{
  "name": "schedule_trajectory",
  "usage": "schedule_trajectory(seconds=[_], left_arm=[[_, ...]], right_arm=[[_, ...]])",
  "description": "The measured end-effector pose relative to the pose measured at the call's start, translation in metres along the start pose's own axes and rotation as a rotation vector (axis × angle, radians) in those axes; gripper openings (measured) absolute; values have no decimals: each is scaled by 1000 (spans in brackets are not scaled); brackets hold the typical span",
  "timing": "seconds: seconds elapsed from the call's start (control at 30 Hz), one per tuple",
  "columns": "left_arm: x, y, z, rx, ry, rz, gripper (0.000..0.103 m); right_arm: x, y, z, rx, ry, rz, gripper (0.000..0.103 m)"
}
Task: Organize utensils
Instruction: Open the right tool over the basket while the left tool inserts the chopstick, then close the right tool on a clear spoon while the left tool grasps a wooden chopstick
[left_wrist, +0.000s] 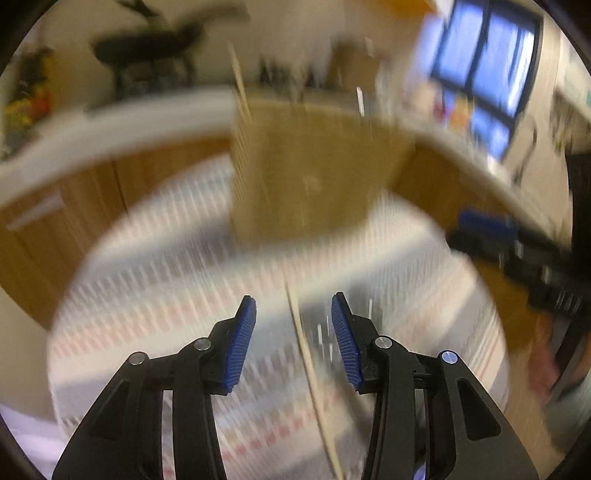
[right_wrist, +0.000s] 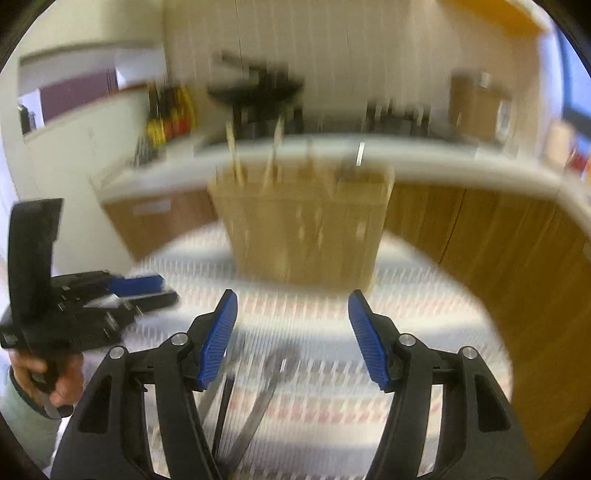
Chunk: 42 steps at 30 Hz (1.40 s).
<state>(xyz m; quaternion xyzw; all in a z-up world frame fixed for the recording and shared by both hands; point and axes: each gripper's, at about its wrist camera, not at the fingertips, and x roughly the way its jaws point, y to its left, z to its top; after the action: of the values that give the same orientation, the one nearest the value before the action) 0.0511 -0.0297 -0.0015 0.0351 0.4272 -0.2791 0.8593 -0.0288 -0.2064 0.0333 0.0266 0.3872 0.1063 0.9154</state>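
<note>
- Here, the left hand-held gripper (left_wrist: 293, 339) is released: blue ribbed pads apart, tilted down over the bench (left_wrist: 177, 280), which wears a pale woven cloth with red and grey stripes.
- A thin pale wooden stick (left_wrist: 314, 380), likely a chopstick, lies on the cloth in the gap between the left pads; neither pad presses on it.
- The right hand-held gripper (right_wrist: 293, 336) is likewise released, jaws wide, nothing gripped.
- Below its gap lie a metal spoon with a round bowl (right_wrist: 275, 373) and a dark slim utensil (right_wrist: 223, 413), both flat on the cloth. Blur hides finer detail.
- Farther out stands the light wooden utensil holder (right_wrist: 303, 229), upright on the cloth, with a few wooden sticks and a metal handle already poking from its top.
- Judged step: reaching down for the next pieces.
- To do it well: lower each hand-held gripper until the pads straddle one utensil only, near its middle; close squarely across the shaft, not along it.
- Risk: thin items lying flat can slip or roll; pads may snag the cloth.
- Keep the two hand-held grippers well apart on the way to the holder.
</note>
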Motion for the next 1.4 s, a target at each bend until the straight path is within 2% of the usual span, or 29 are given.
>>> schedule_trajectory(seconds=[0.07, 0.13, 0.2, 0.3, 0.4, 0.5, 0.57, 0.63, 0.8, 0.93, 1.03, 1.13, 1.2, 1.23, 1.33, 1.4], left_arm=[[14, -5, -10, 29, 46, 31, 35], [22, -4, -15, 19, 67, 28, 35], [29, -2, -17, 9, 100, 14, 35], [40, -6, -22, 54, 151, 58, 35], [45, -10, -25, 77, 154, 95, 34], [48, -19, -26, 112, 146, 165, 26], [49, -23, -28, 131, 136, 214, 9], [47, -19, -25, 106, 127, 231, 4], [32, 22, -29, -146, 74, 156, 4], [22, 45, -32, -249, 61, 128, 4], [26, 54, -31, -295, 111, 76, 5], [28, 54, -22, -302, 113, 61, 9], [20, 52, -11, -279, 109, 50, 18], [23, 55, -5, -266, 119, 41, 26], [36, 59, 16, -220, 178, 28, 28], [45, 61, 26, -201, 218, 46, 27]], right_arm=[[22, -2, -7, 20, 127, 21, 38], [39, -4, -13, 46, 217, 46, 35], [49, -1, -15, 55, 257, 52, 34], [55, 7, -18, 41, 300, 38, 34], [62, 11, -25, 39, 343, 17, 34], [70, 19, -32, 25, 367, -6, 33], [77, 26, -38, 0, 386, -26, 26], [75, 36, -44, -70, 367, -101, 14], [64, 25, -52, -66, 360, -156, 11], [55, 1, -57, 1, 360, -190, 11], [52, -5, -59, 26, 366, -177, 11], [50, -9, -59, 47, 392, -147, 11], [50, -14, -58, 62, 408, -116, 14], [50, -18, -57, 73, 416, -95, 17], [52, -32, -53, 99, 439, -51, 19], [51, -35, -52, 97, 448, -43, 20]])
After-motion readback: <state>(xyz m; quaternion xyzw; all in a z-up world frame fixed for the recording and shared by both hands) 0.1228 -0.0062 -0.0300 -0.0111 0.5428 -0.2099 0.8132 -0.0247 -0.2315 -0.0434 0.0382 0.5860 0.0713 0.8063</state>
